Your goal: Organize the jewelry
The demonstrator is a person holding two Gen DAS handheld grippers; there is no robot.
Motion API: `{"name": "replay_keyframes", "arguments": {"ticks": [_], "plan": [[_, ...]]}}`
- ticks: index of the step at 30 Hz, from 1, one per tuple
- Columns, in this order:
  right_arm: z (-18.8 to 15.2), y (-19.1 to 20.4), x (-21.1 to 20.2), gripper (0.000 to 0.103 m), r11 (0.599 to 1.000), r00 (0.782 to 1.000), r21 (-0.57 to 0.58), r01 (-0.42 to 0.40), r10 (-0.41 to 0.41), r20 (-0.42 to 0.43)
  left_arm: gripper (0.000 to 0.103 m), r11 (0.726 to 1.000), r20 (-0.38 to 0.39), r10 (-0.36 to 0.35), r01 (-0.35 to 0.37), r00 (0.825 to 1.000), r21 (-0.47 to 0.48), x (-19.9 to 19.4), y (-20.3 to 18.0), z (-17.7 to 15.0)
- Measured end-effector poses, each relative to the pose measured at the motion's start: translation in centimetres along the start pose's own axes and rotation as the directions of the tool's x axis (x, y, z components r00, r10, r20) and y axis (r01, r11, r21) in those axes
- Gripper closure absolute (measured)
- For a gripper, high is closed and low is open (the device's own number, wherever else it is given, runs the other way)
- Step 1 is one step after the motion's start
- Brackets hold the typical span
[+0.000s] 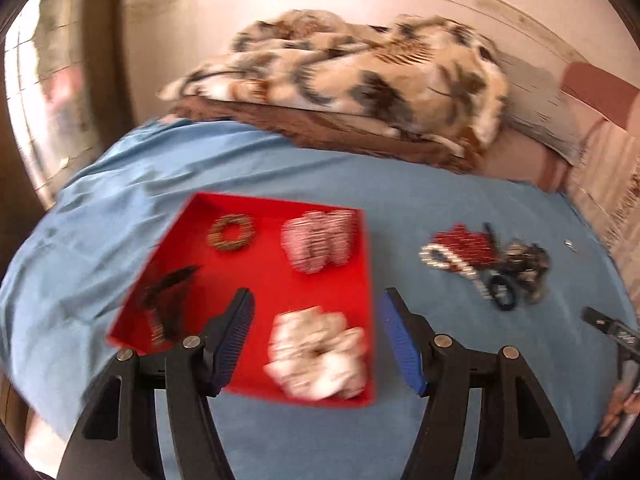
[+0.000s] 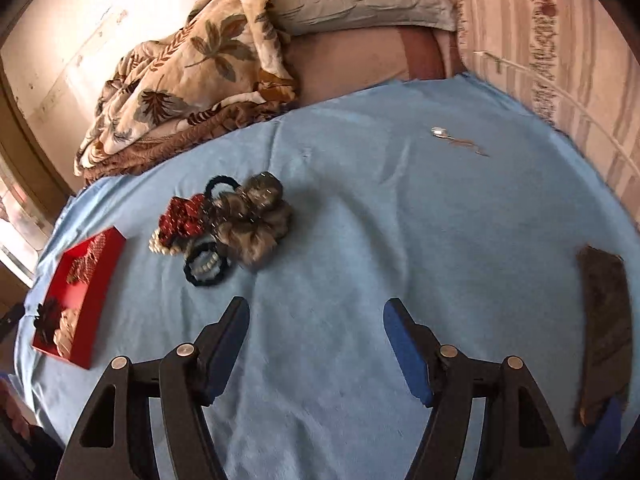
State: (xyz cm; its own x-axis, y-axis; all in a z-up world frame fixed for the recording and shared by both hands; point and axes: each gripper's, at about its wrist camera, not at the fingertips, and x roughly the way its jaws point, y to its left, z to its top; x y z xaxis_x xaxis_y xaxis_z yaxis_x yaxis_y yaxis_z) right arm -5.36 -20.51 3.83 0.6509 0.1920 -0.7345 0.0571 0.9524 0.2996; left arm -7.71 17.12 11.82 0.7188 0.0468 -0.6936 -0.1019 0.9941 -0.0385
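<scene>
Hovering over the red tray's (image 1: 256,280) near edge, left tongs (image 1: 316,312) gape empty; right tongs (image 2: 316,316) released above bare blue sheet (image 2: 380,220), jewelry pile (image 2: 228,224) apart.

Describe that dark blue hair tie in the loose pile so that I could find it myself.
On the blue sheet, right of the red tray, lies a loose pile of accessories. At its near edge is the dark blue hair tie: a plain thin ring circling some white beads, unlike the puffy grey scrunchie beside it.
</scene>
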Motion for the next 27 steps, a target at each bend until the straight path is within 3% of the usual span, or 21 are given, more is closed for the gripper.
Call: {"name": "replay_keyframes", "arguments": {"ticks": [3, 6, 13, 19, 23, 24, 25, 26, 27], "plan": [[0.8, 0.8, 1.4, 0.029, 0.999, 1.000, -0.029, -0.023, 0.023, -0.003, 0.039, 0.995, -0.054, -0.094, 0.095, 0.994, 0.024, 2.3, -3.3, 2.1], [1.5, 1.4, 2.9, 0.029, 0.998, 0.998, -0.044, -0.054, 0.053, -0.020, 0.039, 0.989, -0.104, -0.127, 0.135, 0.986, 0.066, 5.0, -6.6, 3.8], [3.9, 0.4, 6.0, 0.030, 0.988, 0.987, 0.028, -0.153, 0.154, -0.042, 0.039, 0.971, -0.163, -0.128, 0.157, 0.978, 0.179, 11.0, -13.1, 6.8], [6.1, -0.6, 8.1, 0.029, 0.972, 0.976, 0.101, -0.212, 0.216, -0.029, 0.039, 0.971, -0.247, -0.125, 0.170, 0.961, 0.169, 16.6, -15.9, 7.8], [7.1, -0.6, 9.4, 0.030, 0.962, 0.968, 0.120, -0.244, 0.249, -0.030, 0.040, 0.971, -0.317, -0.128, 0.184, 0.940, 0.153, 19.8, -16.8, 7.5], [7.2, -0.5, 9.6, 0.032, 0.962, 0.967, 0.118, -0.246, 0.252, -0.034, 0.040, 0.970, -0.333, -0.130, 0.190, 0.934, 0.153, 20.4, -17.0, 7.3], [7.2, -0.3, 9.9, 0.041, 0.961, 0.966, 0.116, -0.250, 0.256, -0.044, 0.040, 0.968, -0.349, -0.131, 0.195, 0.928, 0.157, 20.8, -17.2, 7.1], [7.2, -0.3, 10.2, 0.057, 0.960, 0.963, 0.118, -0.256, 0.263, -0.054, 0.047, 0.966, -0.357, -0.135, 0.202, 0.924, 0.159, 21.1, -17.4, 6.9], [7.2, -0.2, 10.4, 0.066, 0.956, 0.959, 0.122, -0.267, 0.276, -0.066, 0.074, 0.963, -0.362, -0.145, 0.216, 0.921, 0.164, 21.0, -17.6, 6.7]]}}
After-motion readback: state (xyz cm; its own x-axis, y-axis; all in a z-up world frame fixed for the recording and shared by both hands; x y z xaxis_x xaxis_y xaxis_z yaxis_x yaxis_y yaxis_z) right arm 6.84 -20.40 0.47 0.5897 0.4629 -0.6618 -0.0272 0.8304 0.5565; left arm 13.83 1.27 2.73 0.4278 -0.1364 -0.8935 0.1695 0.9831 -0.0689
